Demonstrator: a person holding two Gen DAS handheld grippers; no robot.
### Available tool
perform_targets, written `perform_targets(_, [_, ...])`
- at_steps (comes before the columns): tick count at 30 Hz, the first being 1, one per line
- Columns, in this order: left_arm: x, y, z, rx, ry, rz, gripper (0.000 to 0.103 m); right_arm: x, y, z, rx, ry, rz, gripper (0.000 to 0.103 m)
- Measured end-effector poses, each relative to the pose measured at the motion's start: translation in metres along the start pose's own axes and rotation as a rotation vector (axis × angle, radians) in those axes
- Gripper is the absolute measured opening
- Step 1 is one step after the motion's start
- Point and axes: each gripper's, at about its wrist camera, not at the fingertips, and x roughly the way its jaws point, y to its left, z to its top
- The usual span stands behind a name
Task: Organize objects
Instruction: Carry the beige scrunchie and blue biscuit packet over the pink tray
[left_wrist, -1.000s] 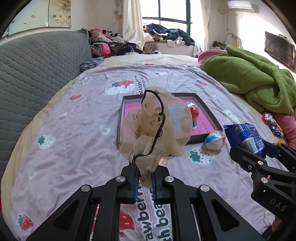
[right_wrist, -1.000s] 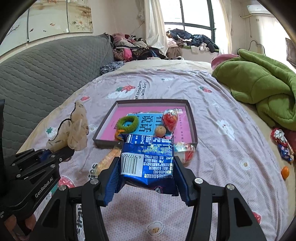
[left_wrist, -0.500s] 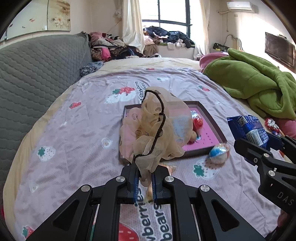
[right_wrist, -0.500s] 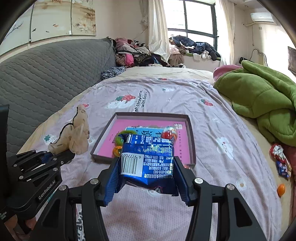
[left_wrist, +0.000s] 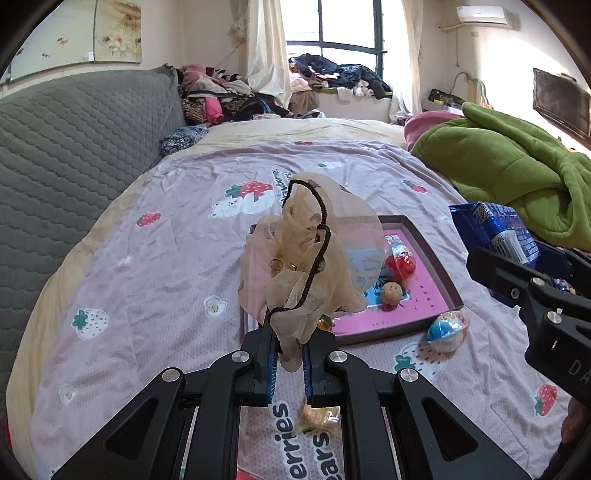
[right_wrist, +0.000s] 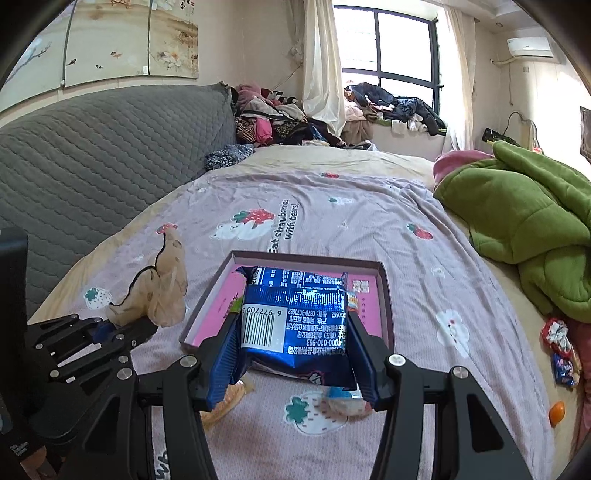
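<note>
My left gripper is shut on a beige gauzy scrunchie with a dark cord, held up above the bed; the scrunchie also shows at the left of the right wrist view. My right gripper is shut on a blue snack packet, held over the near edge of the pink-lined tray. The tray holds a red wrapped sweet and a small tan ball. The packet is seen at the right edge of the left wrist view.
A blue-and-white ball lies on the strawberry-print sheet just outside the tray. A yellowish wrapper lies under my left gripper. A green blanket is heaped at the right, with wrapped sweets and an orange sweet near it. Grey headboard at left.
Both grippers have drawn back and risen, each keeping its hold. The tray now sits lower and smaller in both views, and more of the room shows.
</note>
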Motion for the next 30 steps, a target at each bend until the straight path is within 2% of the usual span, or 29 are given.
perform_targets(16, [0.032,0.008,0.026,-0.002,0.034,-0.009,0.011,0.021,-0.002,0.016,-0.03,-0.019,0.015,0.056])
perform_targets(23, [0.065,0.014,0.032,0.001,0.076,-0.003,0.011,0.054,0.004,0.021,-0.052,0.005,0.006,0.056])
perform_targets(30, [0.104,0.018,0.027,0.0,0.119,-0.001,0.011,0.101,0.007,0.013,-0.06,0.068,0.016,0.056])
